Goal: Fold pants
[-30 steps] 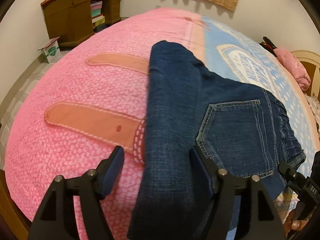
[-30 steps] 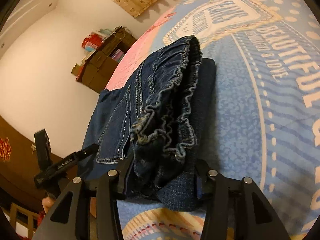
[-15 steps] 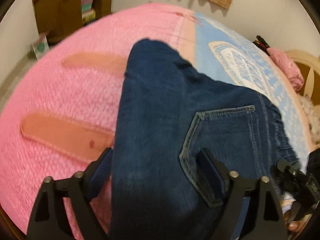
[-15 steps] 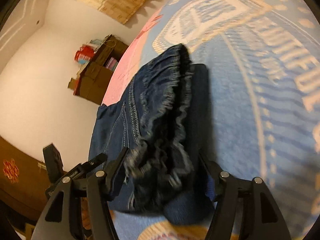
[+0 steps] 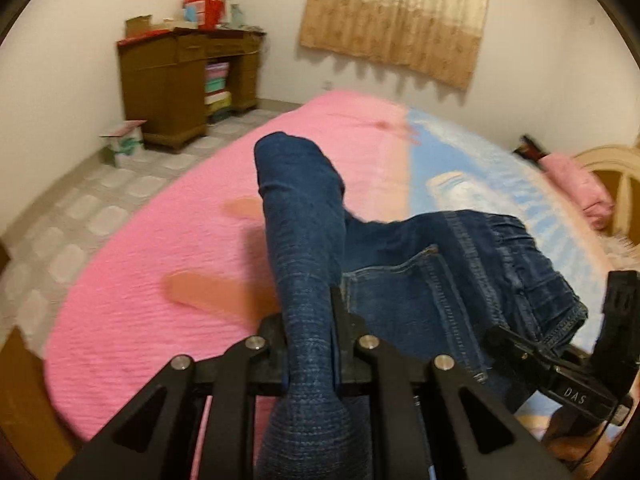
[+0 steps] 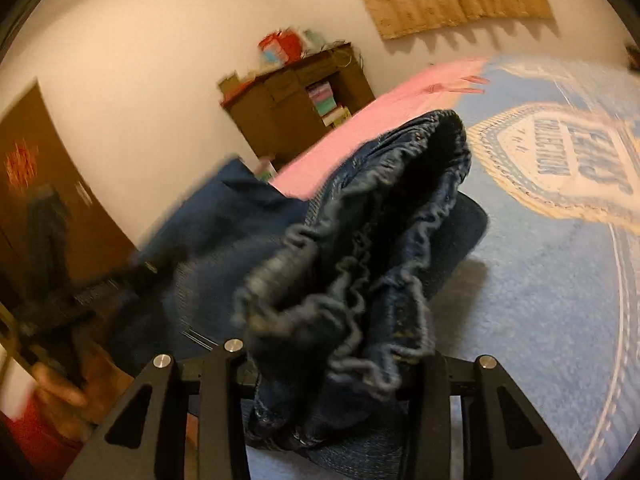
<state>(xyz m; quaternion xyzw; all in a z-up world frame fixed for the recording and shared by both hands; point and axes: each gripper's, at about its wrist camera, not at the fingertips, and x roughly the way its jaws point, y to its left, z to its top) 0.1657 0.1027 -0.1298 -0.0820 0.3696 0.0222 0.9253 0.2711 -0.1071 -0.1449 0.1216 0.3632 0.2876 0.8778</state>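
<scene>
Dark blue jeans are lifted off a pink and blue bed cover. My left gripper is shut on the folded leg edge of the jeans, which bunches between its fingers. My right gripper is shut on the gathered elastic waistband, held above the blue part of the cover. The right gripper also shows in the left wrist view at the lower right, at the waist end. The far leg end still trails toward the bed.
A brown wooden desk with boxes on top stands against the far wall. A small carton sits on the tiled floor. A pink bundle lies at the bed's right edge by a headboard. A curtain hangs on the wall.
Both grippers have closed on the jeans and raised them off the bed. The views have tilted up toward the wall, and the jeans now hang bunched between the two grippers.
</scene>
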